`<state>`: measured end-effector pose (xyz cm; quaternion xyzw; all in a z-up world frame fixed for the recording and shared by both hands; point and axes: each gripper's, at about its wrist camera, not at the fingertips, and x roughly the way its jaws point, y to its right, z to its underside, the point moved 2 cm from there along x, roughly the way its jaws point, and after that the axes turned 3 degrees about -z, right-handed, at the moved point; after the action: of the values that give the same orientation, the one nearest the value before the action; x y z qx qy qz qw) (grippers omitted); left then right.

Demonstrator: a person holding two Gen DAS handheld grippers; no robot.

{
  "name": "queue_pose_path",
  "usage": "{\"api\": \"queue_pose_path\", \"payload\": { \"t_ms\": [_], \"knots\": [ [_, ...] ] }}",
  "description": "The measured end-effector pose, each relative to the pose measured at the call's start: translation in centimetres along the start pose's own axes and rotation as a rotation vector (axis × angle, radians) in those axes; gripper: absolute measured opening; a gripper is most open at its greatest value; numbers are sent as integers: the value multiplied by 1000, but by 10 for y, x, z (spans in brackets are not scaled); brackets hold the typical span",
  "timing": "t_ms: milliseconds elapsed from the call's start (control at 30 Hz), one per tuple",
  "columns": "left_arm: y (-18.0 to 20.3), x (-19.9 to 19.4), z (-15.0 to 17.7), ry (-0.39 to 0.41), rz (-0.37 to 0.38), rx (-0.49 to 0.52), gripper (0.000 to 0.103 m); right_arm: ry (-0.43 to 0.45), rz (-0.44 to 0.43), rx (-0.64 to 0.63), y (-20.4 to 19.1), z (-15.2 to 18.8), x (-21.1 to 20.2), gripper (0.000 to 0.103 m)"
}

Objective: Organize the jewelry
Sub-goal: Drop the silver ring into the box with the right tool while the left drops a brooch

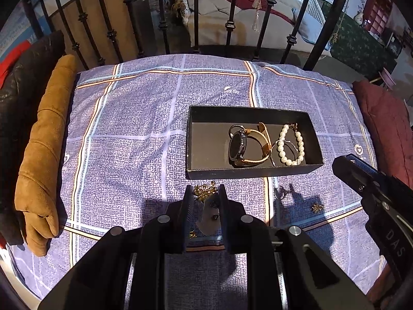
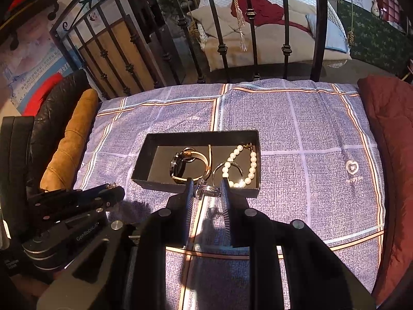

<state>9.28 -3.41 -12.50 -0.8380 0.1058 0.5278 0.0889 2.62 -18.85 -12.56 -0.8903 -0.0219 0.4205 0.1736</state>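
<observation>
Gold jewelry (image 1: 204, 190) pinched in left claw (image 1: 205, 193) near box (image 1: 253, 171).

I see my right tool (image 2: 207, 190) pinching a silver ring (image 2: 208, 190) just before the black box (image 2: 160, 139) on the bed (image 2: 309, 129).

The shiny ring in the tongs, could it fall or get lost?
Maybe. The right tongs pinch the silver ring only at their tips, short of the black box, so it might slip onto the patterned bedcover. The left tongs hold a gold piece just as lightly.
</observation>
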Motion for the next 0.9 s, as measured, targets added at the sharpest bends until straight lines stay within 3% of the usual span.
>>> {"api": "queue_pose_path", "payload": {
  "t_ms": [900],
  "knots": [
    [16,1,-46,73,-13,70,18,55,12,-3,9,-32,7,22]
  ]
}}
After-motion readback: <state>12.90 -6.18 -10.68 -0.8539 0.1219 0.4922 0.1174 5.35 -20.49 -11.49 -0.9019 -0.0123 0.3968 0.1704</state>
